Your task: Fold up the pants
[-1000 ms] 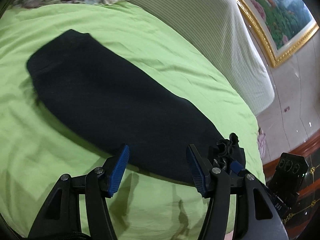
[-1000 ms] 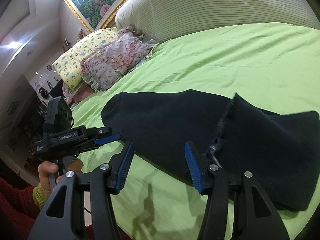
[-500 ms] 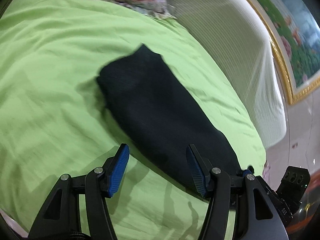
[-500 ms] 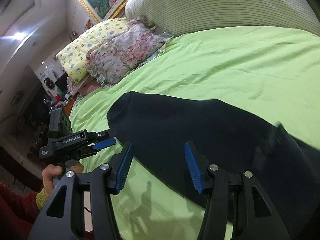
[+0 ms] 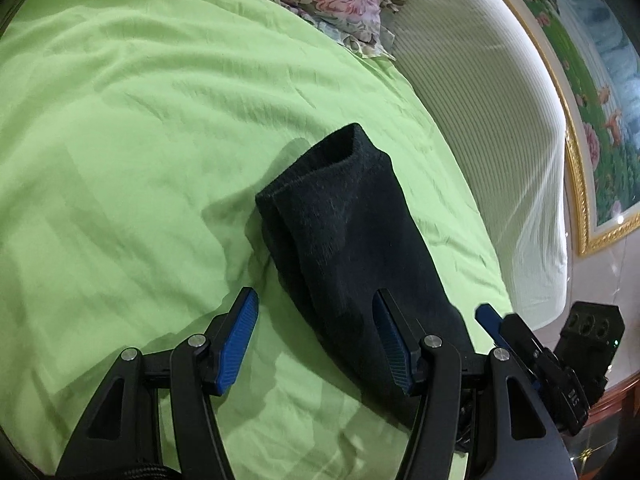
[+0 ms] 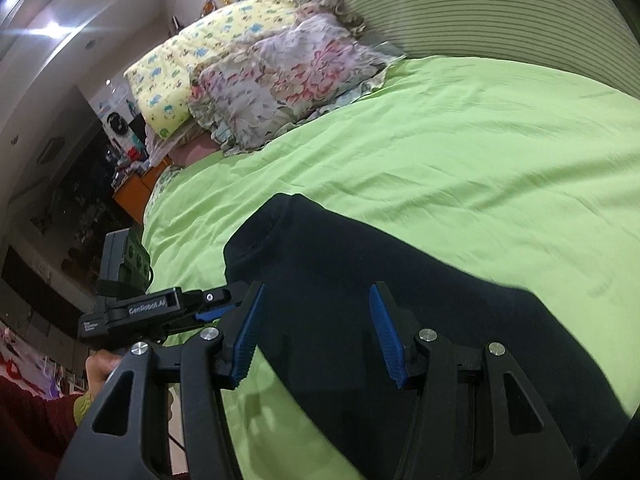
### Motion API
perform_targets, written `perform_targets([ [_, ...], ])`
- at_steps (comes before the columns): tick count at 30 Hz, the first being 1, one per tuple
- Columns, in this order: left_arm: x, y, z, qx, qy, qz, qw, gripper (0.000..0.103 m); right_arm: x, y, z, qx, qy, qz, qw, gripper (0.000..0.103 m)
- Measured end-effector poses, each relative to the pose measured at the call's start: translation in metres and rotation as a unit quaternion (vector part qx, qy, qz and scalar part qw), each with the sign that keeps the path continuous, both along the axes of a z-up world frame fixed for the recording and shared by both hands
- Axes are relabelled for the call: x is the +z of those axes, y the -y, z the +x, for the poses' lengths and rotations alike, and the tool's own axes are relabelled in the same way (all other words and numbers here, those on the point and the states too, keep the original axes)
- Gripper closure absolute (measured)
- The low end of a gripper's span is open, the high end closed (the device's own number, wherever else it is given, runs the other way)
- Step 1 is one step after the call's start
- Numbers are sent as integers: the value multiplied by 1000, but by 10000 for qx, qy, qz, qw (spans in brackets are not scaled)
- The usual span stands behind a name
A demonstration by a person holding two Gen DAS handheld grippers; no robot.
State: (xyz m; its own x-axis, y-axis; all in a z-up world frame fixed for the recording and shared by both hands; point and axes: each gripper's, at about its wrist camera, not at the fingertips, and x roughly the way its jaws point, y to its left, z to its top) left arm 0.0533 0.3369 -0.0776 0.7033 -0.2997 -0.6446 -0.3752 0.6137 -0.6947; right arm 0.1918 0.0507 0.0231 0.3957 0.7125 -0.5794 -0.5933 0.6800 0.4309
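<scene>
White lettering on the side of the left gripper (image 6: 218,314), seen at 9 o'clock in the right wrist view, reads "GenRobot.AI"; smaller print below it is too small to read. A hand (image 6: 100,366) grips its handle, with a dark red sleeve (image 6: 32,424) at 8 o'clock.

The dark pants (image 5: 352,248), folded into a long strip, lie on a lime-green bed sheet (image 5: 140,140). In the left wrist view the strip runs from the centre toward 5 o'clock, its open hem end at the centre.

The left gripper (image 5: 316,344) has its blue pads apart, with nothing between them; the right-hand pad overlaps the edge of the pants. The right gripper (image 6: 316,334) also stands apart above the pants, clamping nothing.

Only the left wrist view shows the right gripper's (image 5: 490,318) body at 4 o'clock and a gold-framed flower painting (image 5: 600,120) at 2 o'clock. Only the right wrist view shows a yellow patterned pillow (image 6: 192,48) at 11 o'clock and cluttered furniture at 9 o'clock. Both show a floral pillow (image 6: 280,76) and a striped headboard (image 5: 480,120).
</scene>
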Motion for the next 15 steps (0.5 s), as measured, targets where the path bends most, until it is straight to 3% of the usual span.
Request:
perform_targets([
  [9, -6, -6, 17, 1, 143, -75, 9999, 42, -5, -45, 49, 453, -12, -409, 9981, 49],
  [15, -8, -7, 20, -43, 276, -12, 9996, 43, -13, -92, 84, 1141, -91, -845, 9898, 49],
])
